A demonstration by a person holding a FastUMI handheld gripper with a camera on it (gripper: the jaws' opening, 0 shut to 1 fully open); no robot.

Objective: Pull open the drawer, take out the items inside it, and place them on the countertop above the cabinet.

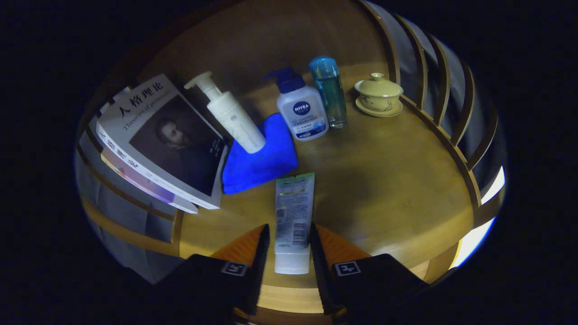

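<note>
The fingers (289,253) are narrowed around a white tube (293,221), both pads against its sides near the cap end. The tube lies flat on the wooden desk (388,180). Beyond it lie a blue cloth (262,158), two pump bottles (235,117) (301,110), a teal bottle (332,92), a lidded cup (378,95) far right, and books (167,140) at left.

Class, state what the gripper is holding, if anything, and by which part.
The gripper is shut on the white tube, both fingers pressing its cap end.
</note>
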